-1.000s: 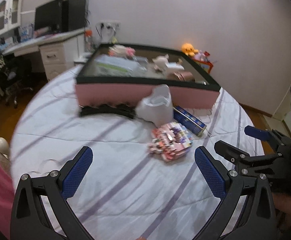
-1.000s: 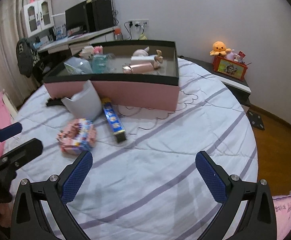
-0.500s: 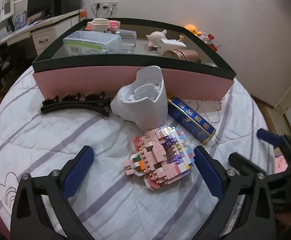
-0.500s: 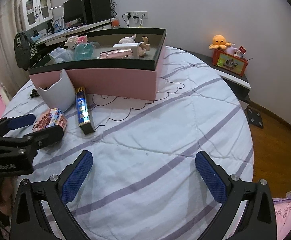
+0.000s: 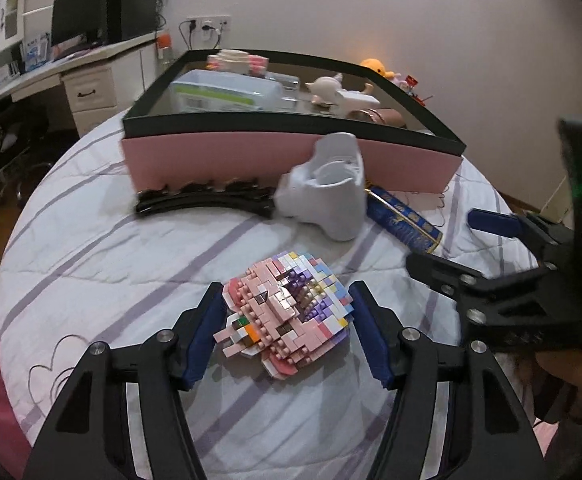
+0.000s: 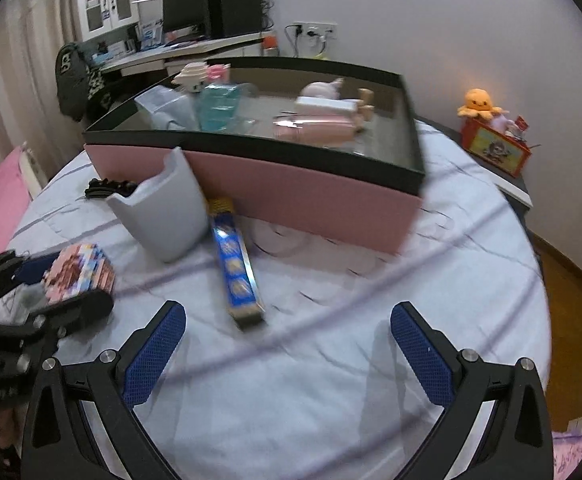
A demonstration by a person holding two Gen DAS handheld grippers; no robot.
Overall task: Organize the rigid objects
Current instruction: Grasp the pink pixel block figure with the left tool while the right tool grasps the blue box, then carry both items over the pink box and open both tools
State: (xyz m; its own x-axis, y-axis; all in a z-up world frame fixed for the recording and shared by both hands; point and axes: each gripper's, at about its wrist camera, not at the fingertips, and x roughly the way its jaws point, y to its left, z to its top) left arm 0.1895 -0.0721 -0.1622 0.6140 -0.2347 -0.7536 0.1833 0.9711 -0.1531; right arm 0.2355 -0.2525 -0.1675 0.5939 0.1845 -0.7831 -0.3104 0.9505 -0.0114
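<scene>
A pink and pastel brick model (image 5: 287,312) lies on the striped bedsheet, also seen in the right wrist view (image 6: 81,274). My left gripper (image 5: 287,328) is shut on it, a blue pad against each side. Beyond it lie a grey plastic holder (image 5: 331,196), a blue rectangular box (image 5: 405,220) and a black hair clip (image 5: 207,198). Behind them stands the pink box with black rim (image 5: 291,160), holding several items. My right gripper (image 6: 289,348) is open and empty over the sheet, just short of the blue box (image 6: 235,268).
The right gripper's fingers show at the right of the left wrist view (image 5: 503,280). A desk with monitor (image 5: 79,32) stands back left. An orange plush on a red box (image 6: 491,132) sits on a side shelf at right. Bare sheet lies right of the blue box.
My left gripper moved forward around the brick model and closed on it. My right gripper moved left and closer toward the blue box and stayed open.
</scene>
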